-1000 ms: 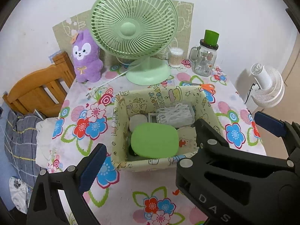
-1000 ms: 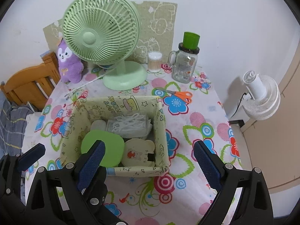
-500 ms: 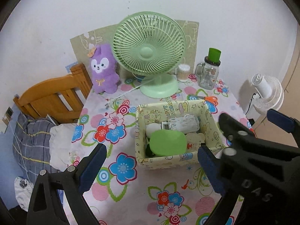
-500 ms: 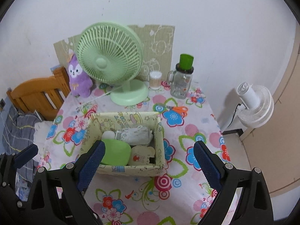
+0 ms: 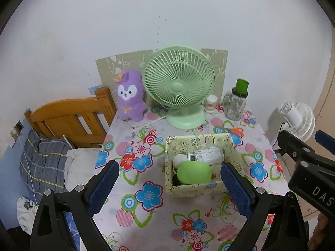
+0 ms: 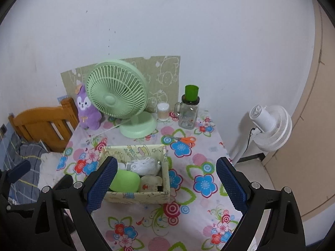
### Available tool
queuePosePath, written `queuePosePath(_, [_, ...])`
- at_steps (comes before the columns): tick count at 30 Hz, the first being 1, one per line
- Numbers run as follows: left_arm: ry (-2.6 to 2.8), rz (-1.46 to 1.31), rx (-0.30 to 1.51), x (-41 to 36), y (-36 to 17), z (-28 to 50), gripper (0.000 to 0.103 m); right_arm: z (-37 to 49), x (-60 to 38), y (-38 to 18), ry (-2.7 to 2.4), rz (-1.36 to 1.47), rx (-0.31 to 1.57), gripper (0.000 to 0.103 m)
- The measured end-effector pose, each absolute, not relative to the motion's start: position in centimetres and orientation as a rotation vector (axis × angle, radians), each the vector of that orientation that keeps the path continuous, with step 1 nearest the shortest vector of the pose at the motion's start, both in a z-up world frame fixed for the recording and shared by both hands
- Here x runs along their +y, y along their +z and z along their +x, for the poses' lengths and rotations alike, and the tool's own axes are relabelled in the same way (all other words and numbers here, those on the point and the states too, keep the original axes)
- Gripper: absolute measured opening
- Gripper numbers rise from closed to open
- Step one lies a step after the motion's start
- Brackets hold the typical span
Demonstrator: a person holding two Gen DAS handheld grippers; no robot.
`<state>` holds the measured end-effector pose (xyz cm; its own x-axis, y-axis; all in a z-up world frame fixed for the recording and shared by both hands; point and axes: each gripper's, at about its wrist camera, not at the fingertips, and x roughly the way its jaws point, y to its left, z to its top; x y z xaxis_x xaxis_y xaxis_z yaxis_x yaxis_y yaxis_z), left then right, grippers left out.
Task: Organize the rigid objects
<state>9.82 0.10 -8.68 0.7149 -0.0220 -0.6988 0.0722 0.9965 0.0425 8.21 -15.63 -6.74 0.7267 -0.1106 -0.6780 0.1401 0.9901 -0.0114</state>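
Storage box [image 6: 136,194], mid-tabletop toward the front edge, already holds a green case [image 6: 125,181] and small items. Orange scissors [image 6: 186,139] lie outside it, behind. Left gripper [image 5: 169,185] and right gripper [image 6: 165,185]: jaws apart, empty. Task appears nearly complete.

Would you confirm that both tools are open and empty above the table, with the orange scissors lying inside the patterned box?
Not quite: the orange scissors lie on the tablecloth behind the patterned box, as the right wrist view shows. Both the left tool and right tool are open and empty.
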Motion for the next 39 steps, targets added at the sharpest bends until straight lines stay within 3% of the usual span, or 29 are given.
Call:
queuePosePath(25, [-0.002, 0.058, 0.634, 1.3, -2.2, 3.6, 0.103, 1.5, -15.0, -1.3, -0.123, -0.008, 0.622, 0.097])
queuePosePath(39, [-0.051, 0.029, 0.657, 1.2, -2.1, 3.0, 0.103, 0.6, -15.5, -1.1, -0.128, 0.029, 0.638, 0.098])
